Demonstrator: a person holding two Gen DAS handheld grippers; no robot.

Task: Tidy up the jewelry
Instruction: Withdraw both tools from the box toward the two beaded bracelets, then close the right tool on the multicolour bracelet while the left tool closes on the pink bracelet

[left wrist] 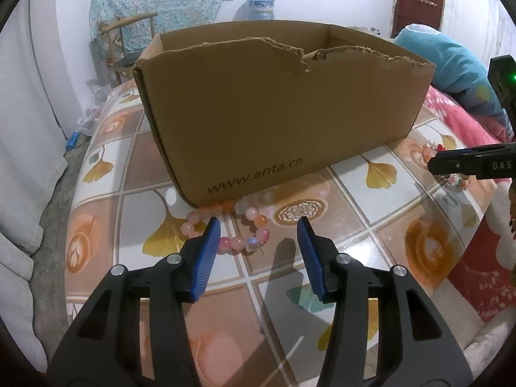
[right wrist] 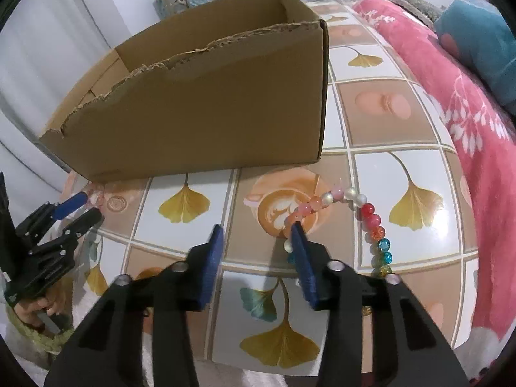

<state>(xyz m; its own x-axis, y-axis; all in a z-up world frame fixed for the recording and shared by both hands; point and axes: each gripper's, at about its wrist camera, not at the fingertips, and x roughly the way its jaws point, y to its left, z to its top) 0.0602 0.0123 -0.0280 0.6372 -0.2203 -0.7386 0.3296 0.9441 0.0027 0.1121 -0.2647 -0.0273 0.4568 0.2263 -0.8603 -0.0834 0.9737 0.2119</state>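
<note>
Left tongs low over table, blue pads apart, nothing pressed between them. Pink-and-orange bead bracelet lies on table just beyond pad tips, its far edge touching near wall of open cardboard box. Box top edge torn. Right tongs enter from right, above second, multicoloured bracelet. Red blanket far right.
</note>
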